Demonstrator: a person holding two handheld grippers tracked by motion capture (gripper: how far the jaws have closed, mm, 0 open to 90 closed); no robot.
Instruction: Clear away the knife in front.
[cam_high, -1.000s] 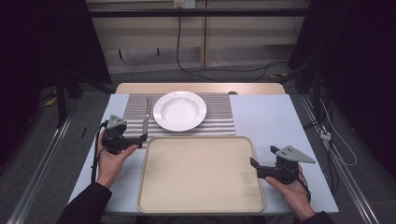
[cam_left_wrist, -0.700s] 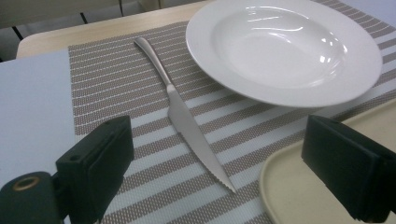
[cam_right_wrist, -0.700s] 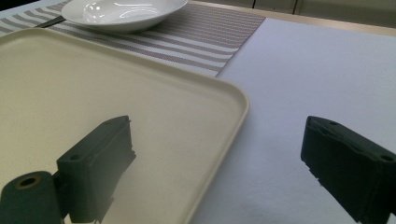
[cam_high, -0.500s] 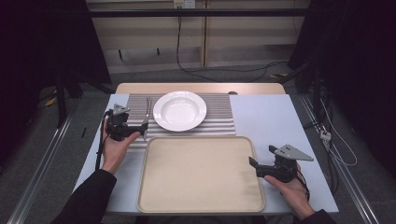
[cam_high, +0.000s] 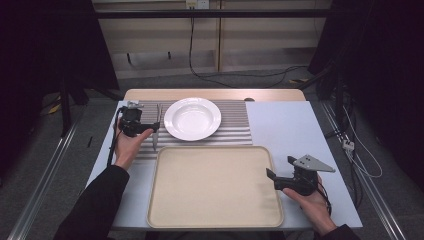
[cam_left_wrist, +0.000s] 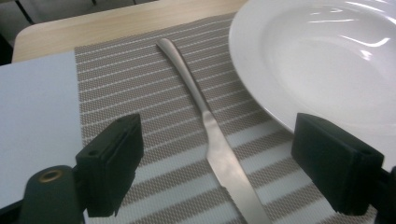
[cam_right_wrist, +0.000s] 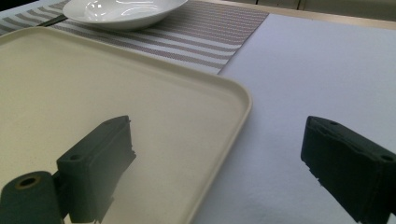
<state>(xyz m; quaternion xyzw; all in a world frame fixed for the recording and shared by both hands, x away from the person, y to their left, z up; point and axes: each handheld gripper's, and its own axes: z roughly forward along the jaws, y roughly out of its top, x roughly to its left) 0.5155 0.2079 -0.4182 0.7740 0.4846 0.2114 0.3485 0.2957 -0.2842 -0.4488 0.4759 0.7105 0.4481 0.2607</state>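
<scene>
Knife (cam_left_wrist: 212, 135) lies on striped mat (cam_left_wrist: 140, 93), just left of plate (cam_high: 193, 118); long axis runs straight ahead between left gripper (cam_left_wrist: 217, 172) fingers; fingers apart, just been closing, not touching blade; right gripper (cam_right_wrist: 217, 163) well apart, fingers spread over tray (cam_high: 215, 185) edge.

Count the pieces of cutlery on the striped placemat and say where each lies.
1. A single table knife lies on the striped placemat, just left of the white plate, between the open fingers of the left gripper. None other shows; the plate could hide nothing obvious.
</scene>
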